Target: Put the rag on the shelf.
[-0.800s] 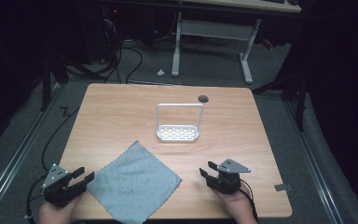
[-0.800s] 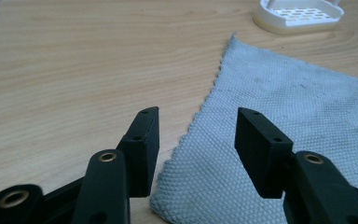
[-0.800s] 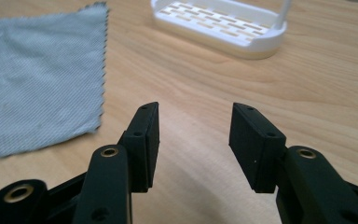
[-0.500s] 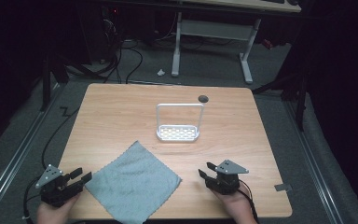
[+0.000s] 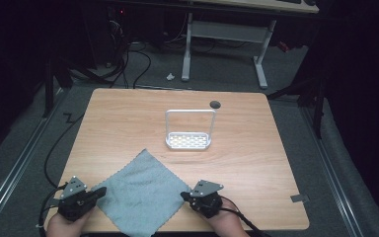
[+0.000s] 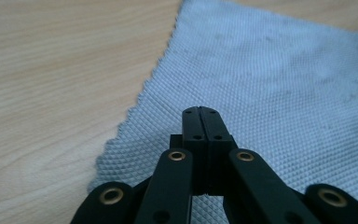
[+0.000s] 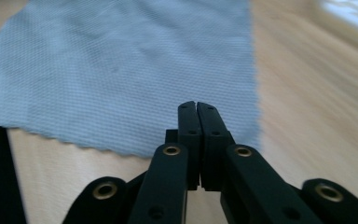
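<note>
black cables (image 5: 128,59) on floor; white desk frame (image 5: 224,37), possibly.

Cloth (image 6: 279,84) – woven, textured, matt; table (image 5: 128,123) – smooth wood.

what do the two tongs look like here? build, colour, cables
Both are the same build: matte black linkage arms with brass-ringed pivot holes, ending in two flat black jaws with small screw holes, as on the left tongs and the right tongs. In the high view each carries a grey three-cornered plate on top, and a black cable trails from the right one. No sleeves are visible.
</note>
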The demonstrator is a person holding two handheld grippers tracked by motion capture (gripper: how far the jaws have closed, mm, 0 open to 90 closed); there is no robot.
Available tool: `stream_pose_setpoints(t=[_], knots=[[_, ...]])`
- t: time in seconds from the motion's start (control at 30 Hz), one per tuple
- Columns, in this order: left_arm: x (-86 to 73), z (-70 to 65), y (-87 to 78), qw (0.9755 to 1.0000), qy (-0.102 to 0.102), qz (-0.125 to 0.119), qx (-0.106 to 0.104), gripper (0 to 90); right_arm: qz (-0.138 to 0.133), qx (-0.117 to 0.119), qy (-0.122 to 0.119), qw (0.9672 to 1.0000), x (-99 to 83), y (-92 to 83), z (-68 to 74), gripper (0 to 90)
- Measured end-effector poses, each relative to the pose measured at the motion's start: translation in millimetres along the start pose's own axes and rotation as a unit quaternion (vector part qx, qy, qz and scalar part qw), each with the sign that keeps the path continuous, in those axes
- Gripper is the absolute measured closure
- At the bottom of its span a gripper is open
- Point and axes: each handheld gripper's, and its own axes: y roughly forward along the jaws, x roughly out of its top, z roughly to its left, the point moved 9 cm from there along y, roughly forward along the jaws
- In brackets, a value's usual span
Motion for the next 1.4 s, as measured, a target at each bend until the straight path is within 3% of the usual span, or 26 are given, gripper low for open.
stream_pose_setpoints(t=[0.1, 0.2, 0.37, 0.47, 0.5, 0.53, 0.57, 0.6, 0.63, 0.7, 0.73, 0.77, 0.9, 1.0, 1.07, 1.1, 1.13, 1.17, 1.2, 1.23, 1.27, 1.3, 1.33, 1.4], knots=[[-6.6, -1.9, 6.6, 0.9995, 0.017, 0.026, 0.011, 89.8, 0.024, 0.008, -0.023, 0.9994, -1.6, 10.0, 12.0, 90.0], [-7.3, -4.5, 8.9, 0.9994, 0.018, 0.029, 0.007, 89.7, 0.035, 0.010, -0.036, 0.9987, -4.1, 14.0, 14.8, 90.0], [-8.2, -13.9, 9.5, 0.9989, 0.030, 0.033, -0.013, 87.5, 0.038, 0.001, -0.026, 0.9989, -7.9, 9.6, 6.9, 90.0], [-7.5, -33.3, 13.1, 0.9965, 0.064, 0.044, -0.033, 85.4, 0.039, -0.010, -0.014, 0.9991, -12.6, 4.1, -3.7, 90.0], [-7.5, -33.3, 13.1, 0.9965, 0.064, 0.044, -0.033, 85.2, 0.039, -0.010, -0.014, 0.9991, -12.6, 4.1, -3.7, 90.0], [-6.2, -44.3, 16.1, 0.9948, 0.078, 0.052, -0.039, 84.7, 0.038, -0.019, -0.001, 0.9991, -16.2, 0.0, -12.7, 90.0], [-6.2, -44.3, 16.1, 0.9948, 0.078, 0.052, -0.039, 84.6, 0.039, -0.026, 0.004, 0.9989, -18.3, -2.2, -18.3, 90.0], [-4.7, -56.1, 19.9, 0.9929, 0.093, 0.056, -0.050, 84.5, 0.036, -0.032, 0.011, 0.9988, -20.0, -4.2, -23.8, 90.0], [-4.7, -56.1, 19.9, 0.9929, 0.093, 0.056, -0.050, 84.3, 0.036, -0.032, 0.011, 0.9988, -20.0, -4.2, -23.8, 90.0], [-2.1, -76.1, 26.7, 0.9894, 0.112, 0.057, -0.072, 83.3, 0.034, -0.052, 0.033, 0.9975, -25.9, -10.6, -41.5, 90.0], [-2.1, -76.1, 26.7, 0.9894, 0.112, 0.057, -0.072, 82.4, 0.034, -0.052, 0.033, 0.9975, -25.9, -10.6, -41.5, 90.0], [-0.4, -89.5, 31.3, 0.9867, 0.125, 0.058, -0.086, 82.0, 0.032, -0.065, 0.047, 0.9963, -29.8, -14.8, -53.5, 90.0], [2.7, -114.2, 39.3, 0.9806, 0.152, 0.062, -0.107, 80.5, 0.032, -0.092, 0.074, 0.9924, -35.7, -21.2, -75.7, 90.0], [4.3, -123.9, 42.8, 0.9782, 0.162, 0.062, -0.114, 78.0, 0.032, -0.108, 0.083, 0.9902, -37.6, -23.4, -84.6, 90.0], [5.3, -124.2, 43.4, 0.9782, 0.163, 0.060, -0.113, 72.4, 0.032, -0.114, 0.081, 0.9896, -38.1, -24.1, -85.5, 90.0], [9.5, -119.9, 42.6, 0.9809, 0.158, 0.046, -0.104, 69.8, 0.024, -0.107, 0.082, 0.9906, -36.5, -26.8, -81.2, 89.8], [9.5, -119.9, 42.6, 0.9809, 0.158, 0.046, -0.104, 69.1, 0.024, -0.107, 0.082, 0.9906, -36.5, -26.8, -81.2, 89.8], [16.6, -111.2, 40.3, 0.9857, 0.136, 0.022, -0.097, 67.7, 0.013, -0.096, 0.075, 0.9924, -32.2, -32.1, -71.9, 89.8], [16.6, -111.2, 40.3, 0.9857, 0.136, 0.022, -0.097, 67.4, 0.008, -0.092, 0.066, 0.9936, -29.9, -34.3, -66.2, 89.8], [20.3, -105.1, 39.4, 0.9883, 0.124, 0.012, -0.088, 67.4, 0.008, -0.092, 0.066, 0.9936, -29.9, -34.3, -66.2, 89.8], [25.4, -90.6, 39.8, 0.9927, 0.102, 0.002, -0.064, 67.8, 0.003, -0.081, 0.052, 0.9953, -27.6, -37.5, -52.2, 89.8], [25.4, -90.6, 39.8, 0.9927, 0.102, 0.002, -0.064, 70.4, 0.003, -0.081, 0.052, 0.9953, -27.6, -37.5, -52.2, 89.8], [25.7, -79.2, 42.8, 0.9949, 0.086, 0.007, -0.053, 74.5, 0.009, -0.069, 0.038, 0.9969, -28.8, -37.4, -37.4, 89.8], [24.5, -74.6, 45.4, 0.9956, 0.080, 0.014, -0.048, 80.5, 0.011, -0.062, 0.031, 0.9975, -29.7, -36.0, -30.3, 89.8]])
